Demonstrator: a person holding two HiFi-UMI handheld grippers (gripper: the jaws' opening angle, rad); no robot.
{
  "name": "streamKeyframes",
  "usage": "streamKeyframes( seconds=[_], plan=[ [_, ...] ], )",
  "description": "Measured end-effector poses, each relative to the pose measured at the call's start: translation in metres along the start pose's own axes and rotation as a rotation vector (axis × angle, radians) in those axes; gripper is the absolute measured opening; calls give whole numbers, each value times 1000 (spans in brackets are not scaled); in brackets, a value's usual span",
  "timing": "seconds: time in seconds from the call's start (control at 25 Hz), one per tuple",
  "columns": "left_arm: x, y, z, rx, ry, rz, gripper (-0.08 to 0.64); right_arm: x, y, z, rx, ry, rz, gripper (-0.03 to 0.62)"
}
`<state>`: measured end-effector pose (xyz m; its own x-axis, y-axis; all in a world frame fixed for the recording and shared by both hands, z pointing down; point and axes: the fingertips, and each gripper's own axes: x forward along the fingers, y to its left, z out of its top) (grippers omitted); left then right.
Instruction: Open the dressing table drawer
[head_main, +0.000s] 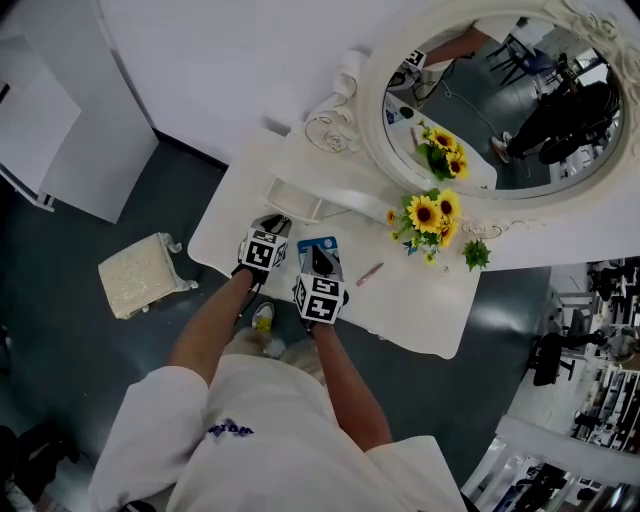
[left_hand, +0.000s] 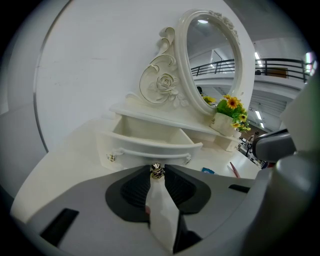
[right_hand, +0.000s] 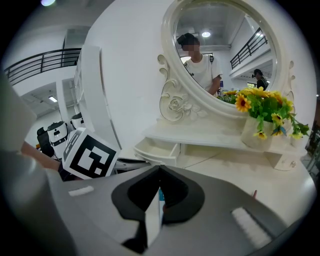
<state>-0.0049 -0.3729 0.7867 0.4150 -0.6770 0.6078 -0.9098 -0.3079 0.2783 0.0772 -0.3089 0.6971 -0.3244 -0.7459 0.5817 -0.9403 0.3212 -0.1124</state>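
Note:
The white dressing table (head_main: 420, 310) has a small drawer (head_main: 293, 199) under its mirror shelf, and the drawer stands pulled out. Its hollow inside (left_hand: 150, 136) shows in the left gripper view. My left gripper (left_hand: 157, 168) is shut on the small gold knob (left_hand: 156, 171) at the middle of the drawer front, seen from above as the left gripper (head_main: 276, 224) touching the drawer. My right gripper (right_hand: 160, 173) is shut with nothing in it and hovers over the tabletop beside the left one, to its right (head_main: 322, 264). The open drawer (right_hand: 156, 150) lies ahead of it.
An oval mirror (head_main: 500, 95) with a carved frame stands at the back. A vase of sunflowers (head_main: 428, 217) sits on the shelf to the right. A blue packet (head_main: 318, 243) and a pink stick (head_main: 370, 273) lie on the tabletop. A cream stool (head_main: 143, 275) stands on the floor.

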Motion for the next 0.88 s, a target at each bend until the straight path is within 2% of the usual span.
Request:
streamKeyframes(
  seconds=[0.88],
  plan=[
    [-3,-4,-7,-22,-9,2,95,-1,4,-8,22,5,15,11]
  ],
)
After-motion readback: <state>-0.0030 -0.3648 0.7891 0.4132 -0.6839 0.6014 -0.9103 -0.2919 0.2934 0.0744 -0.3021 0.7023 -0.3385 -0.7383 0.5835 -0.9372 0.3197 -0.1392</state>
